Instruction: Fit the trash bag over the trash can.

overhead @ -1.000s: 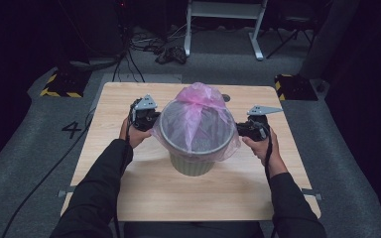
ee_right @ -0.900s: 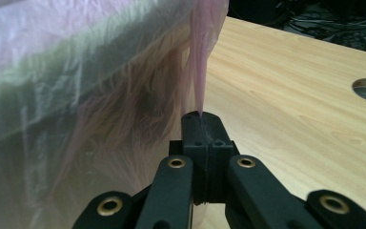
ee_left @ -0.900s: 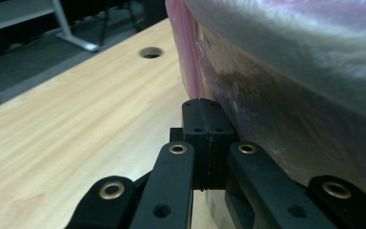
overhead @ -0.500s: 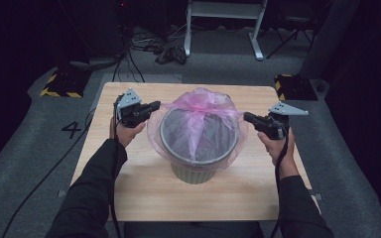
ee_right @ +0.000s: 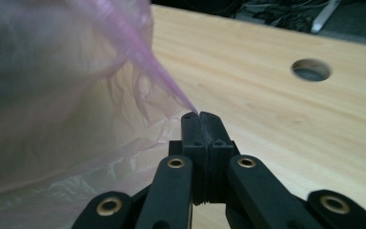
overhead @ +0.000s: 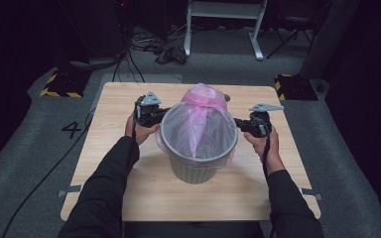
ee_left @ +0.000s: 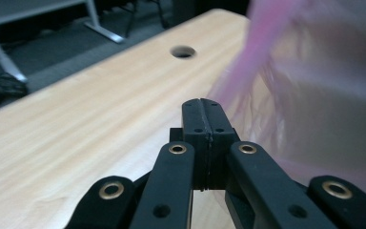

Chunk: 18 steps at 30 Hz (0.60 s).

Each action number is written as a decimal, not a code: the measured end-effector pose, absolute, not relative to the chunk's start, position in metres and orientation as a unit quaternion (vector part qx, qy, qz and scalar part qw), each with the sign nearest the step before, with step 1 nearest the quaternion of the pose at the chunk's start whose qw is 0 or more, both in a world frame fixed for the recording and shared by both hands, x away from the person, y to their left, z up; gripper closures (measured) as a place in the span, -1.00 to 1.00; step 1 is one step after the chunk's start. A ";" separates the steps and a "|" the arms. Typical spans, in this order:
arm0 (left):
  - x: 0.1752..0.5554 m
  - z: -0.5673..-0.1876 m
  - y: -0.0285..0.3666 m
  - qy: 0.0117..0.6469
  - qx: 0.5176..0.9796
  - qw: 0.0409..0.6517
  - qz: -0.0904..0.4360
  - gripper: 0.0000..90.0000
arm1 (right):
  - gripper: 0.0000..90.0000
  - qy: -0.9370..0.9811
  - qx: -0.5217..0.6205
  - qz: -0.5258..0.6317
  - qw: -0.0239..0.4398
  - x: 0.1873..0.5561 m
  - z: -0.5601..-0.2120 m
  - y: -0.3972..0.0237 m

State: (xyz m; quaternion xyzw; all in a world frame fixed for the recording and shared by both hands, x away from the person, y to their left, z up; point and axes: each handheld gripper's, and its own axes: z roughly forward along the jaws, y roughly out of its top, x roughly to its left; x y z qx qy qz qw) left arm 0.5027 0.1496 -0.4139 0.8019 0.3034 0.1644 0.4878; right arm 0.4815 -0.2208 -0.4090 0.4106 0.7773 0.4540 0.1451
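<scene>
A pale green ribbed bin [overhead: 193,171] stands mid-table. A thin pink plastic bag [overhead: 201,116] is draped over it, its mouth stretched around the rim and its bunched bottom sticking up at the far side. My left gripper [overhead: 164,114] sits at the bin's left rim. In the left gripper view its jaws [ee_left: 201,102] are pressed together, with the blurred bag [ee_left: 314,95] running to their tips. My right gripper [overhead: 239,125] is at the right rim. In the right gripper view it [ee_right: 200,114] is shut on a taut strand of the bag [ee_right: 162,71].
The light wooden table [overhead: 129,198] has a round cable hole [overhead: 226,97] behind the bin, also seen as the hole [ee_left: 183,51] and the hole [ee_right: 310,69]. Cables and a white frame stand on the floor beyond the far edge.
Half a second ago both grippers were spread wide and higher, stretching the bag's mouth open. They have since come inward and down to the rim, and the bag now sits over it.
</scene>
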 end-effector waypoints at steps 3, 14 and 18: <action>0.501 -0.418 0.146 0.299 0.805 0.490 0.151 1.00 | 1.00 0.777 0.414 0.456 0.129 0.481 -0.416 -0.219; 0.497 -0.421 0.149 0.285 0.822 0.480 0.111 1.00 | 1.00 0.784 0.425 0.442 0.100 0.481 -0.422 -0.212; 0.494 -0.425 0.153 0.280 0.825 0.481 0.100 1.00 | 1.00 0.790 0.416 0.440 0.099 0.475 -0.423 -0.212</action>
